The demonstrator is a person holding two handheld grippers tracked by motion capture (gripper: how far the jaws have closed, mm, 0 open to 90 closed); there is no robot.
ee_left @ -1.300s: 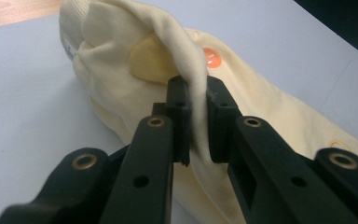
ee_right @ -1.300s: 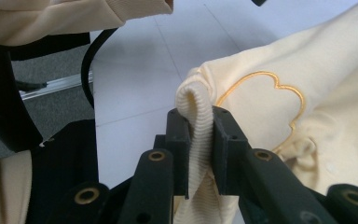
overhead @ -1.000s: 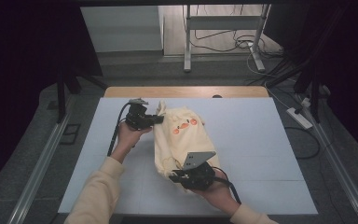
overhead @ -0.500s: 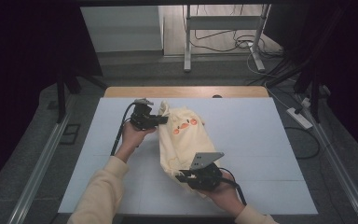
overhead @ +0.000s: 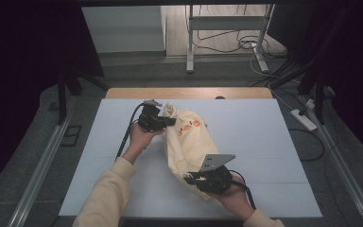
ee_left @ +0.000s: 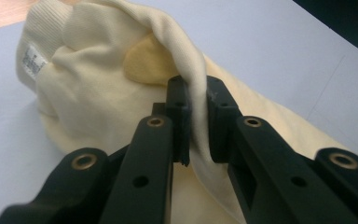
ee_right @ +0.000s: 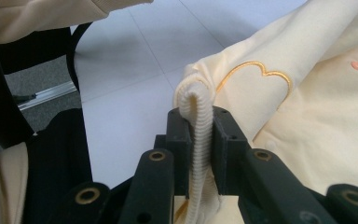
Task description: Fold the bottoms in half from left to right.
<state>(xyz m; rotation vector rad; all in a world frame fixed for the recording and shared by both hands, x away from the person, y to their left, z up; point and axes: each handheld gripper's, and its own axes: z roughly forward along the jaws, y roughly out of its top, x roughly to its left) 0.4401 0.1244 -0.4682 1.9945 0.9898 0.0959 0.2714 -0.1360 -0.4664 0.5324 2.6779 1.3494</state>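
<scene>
A pale yellow sweatshirt [overhead: 185, 142] with orange prints lies bunched on the white table [overhead: 274, 137]. At its far left end my left gripper [overhead: 170, 121] is shut on a fold of the cloth; in the left gripper view the fold [ee_left: 196, 126] is pinched between the two black pads [ee_left: 179, 116]. At the near end my right gripper [overhead: 191, 180] is shut on the ribbed hem [ee_right: 199, 135], which stands up between its pads [ee_right: 227, 144]. An orange outline [ee_right: 256, 74] is stitched on the cloth just beyond it.
The table's wooden far edge [overhead: 189, 92] shows behind the white top. A metal stand [overhead: 227, 33] and cables lie on the floor beyond. A power strip [overhead: 304, 119] lies on the floor at the right. A sleeve [ee_right: 51, 14] crosses the right gripper view's top left.
Both grippers have shifted a little to the right with the sweatshirt held between them. Both grips are unchanged.
</scene>
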